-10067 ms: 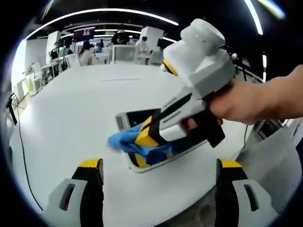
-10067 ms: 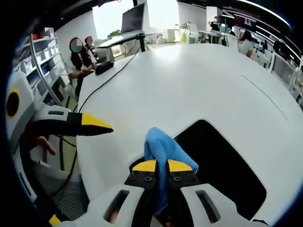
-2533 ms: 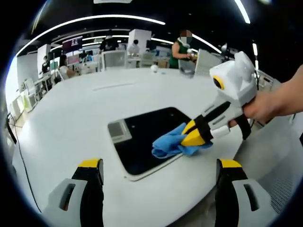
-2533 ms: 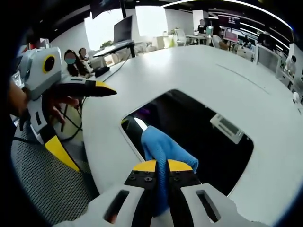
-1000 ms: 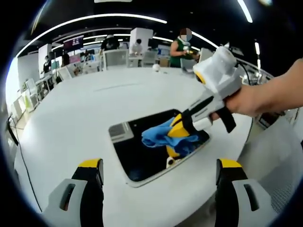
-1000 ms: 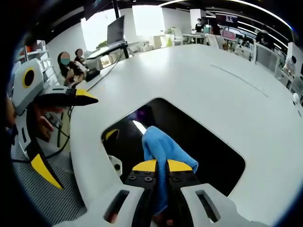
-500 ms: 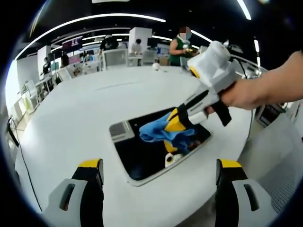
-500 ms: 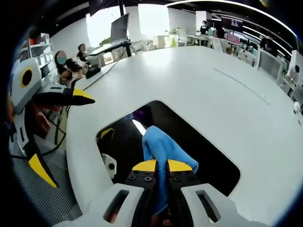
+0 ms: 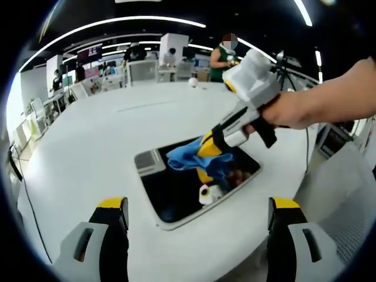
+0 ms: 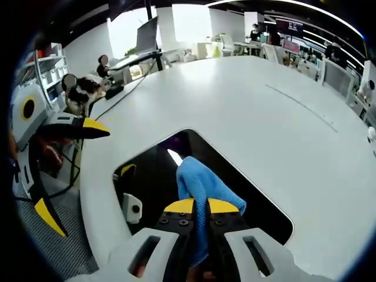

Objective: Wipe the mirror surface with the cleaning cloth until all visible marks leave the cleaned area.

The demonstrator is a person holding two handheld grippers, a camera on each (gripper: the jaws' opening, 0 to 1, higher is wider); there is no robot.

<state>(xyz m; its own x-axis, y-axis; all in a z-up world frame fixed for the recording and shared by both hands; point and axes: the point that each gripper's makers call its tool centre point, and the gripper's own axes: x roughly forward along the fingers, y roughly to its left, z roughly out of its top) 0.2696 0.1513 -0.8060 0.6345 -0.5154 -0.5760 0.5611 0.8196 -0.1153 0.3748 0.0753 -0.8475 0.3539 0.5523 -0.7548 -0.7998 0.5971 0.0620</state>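
Dark mirror (image 9: 176, 194) on white table (image 9: 82, 147)

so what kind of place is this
Probably an open-plan office or lab: a large white table with the mirror on it, desks with a monitor, and a shelving rack.

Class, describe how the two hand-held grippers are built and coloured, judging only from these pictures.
The right gripper has a white-grey body, black jaws with yellow tips and a yellow ring on its white head. The left gripper matches: pale grey slotted jaws with black-and-yellow tips. The hand shows no sleeve.
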